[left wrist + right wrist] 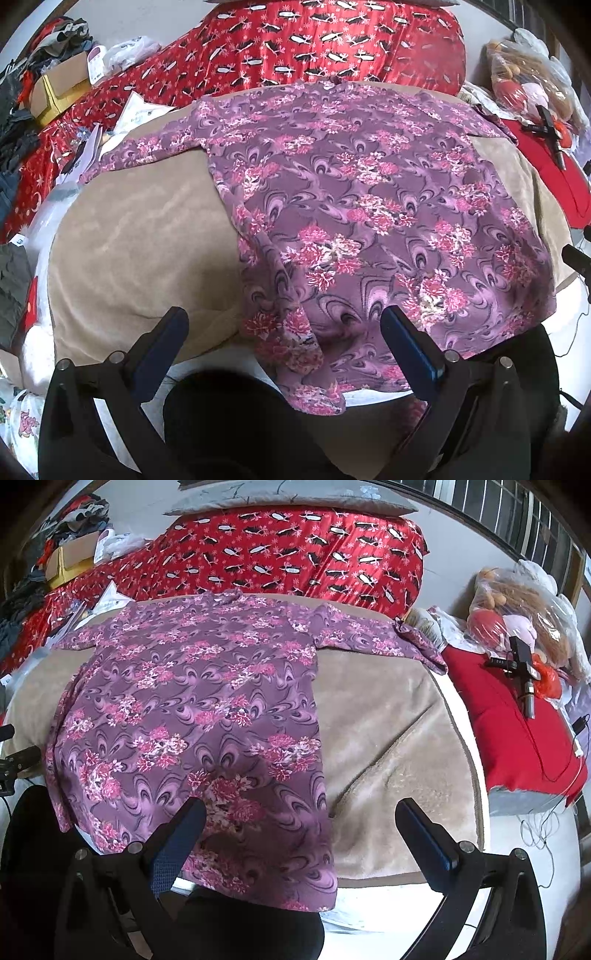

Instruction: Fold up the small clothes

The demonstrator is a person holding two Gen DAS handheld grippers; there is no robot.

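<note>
Purple short-sleeved shirt with pink floral print (369, 206) (199, 716): spread flat, unfolded, sleeves out, on beige plush blanket; hem overhanging near edge.

My left claw (282, 323) and right claw (301, 814): matt black plastic, blue rubbery pads, metal pins. The shirt (192, 716) is thin printed cloth on a plush beige blanket (384, 746); behind, a glossy red satin quilt (295, 554).

Shirt (369, 206) lies flat on blanket (140, 236), hem hanging over near edge, sleeves out to both sides. Quilt (314, 48) behind blanket. Cardboard box (61, 92) far left. Cushion (513, 731) right of blanket, bagged stuffed toys (517, 605) behind it.
</note>
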